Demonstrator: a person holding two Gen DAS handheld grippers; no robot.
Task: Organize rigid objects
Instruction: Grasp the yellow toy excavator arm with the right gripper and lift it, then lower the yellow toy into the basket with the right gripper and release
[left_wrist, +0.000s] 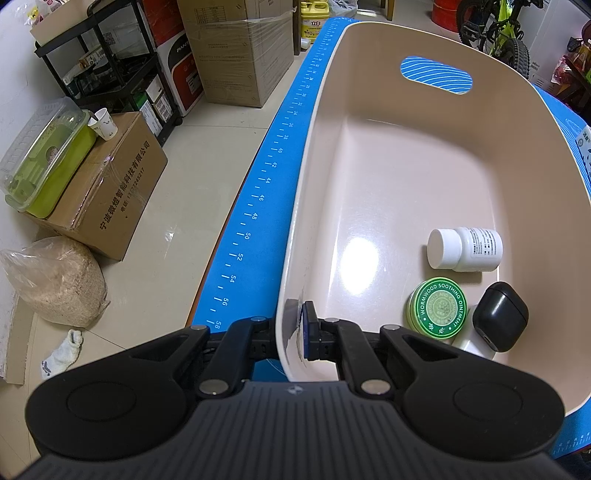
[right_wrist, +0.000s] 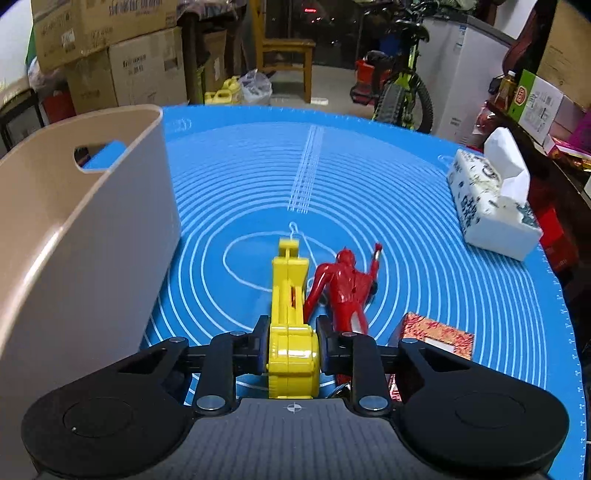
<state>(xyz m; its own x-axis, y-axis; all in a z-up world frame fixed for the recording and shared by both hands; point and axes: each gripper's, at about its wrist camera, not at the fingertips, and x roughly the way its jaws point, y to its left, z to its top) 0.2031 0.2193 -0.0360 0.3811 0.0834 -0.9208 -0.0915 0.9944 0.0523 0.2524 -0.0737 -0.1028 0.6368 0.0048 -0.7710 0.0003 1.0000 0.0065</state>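
Your left tool (left_wrist: 295, 334) pinches beige plastic bin (left_wrist: 317, 155) rim near tabletop edge. Your right tool (right_wrist: 291, 341) clamps yellow plastic toy (right_wrist: 290, 321); blue mat (right_wrist: 388, 206) ahead open.

Blue mat (right_wrist: 369, 192) — bin (right_wrist: 74, 229), toys, tissues (right_wrist: 491, 206)

Bright indoor light overhead; white glare patch on my bin (left_wrist: 424, 155) floor. Sharp centre, strong fisheye bending at edges, corners dark, background slightly soft.
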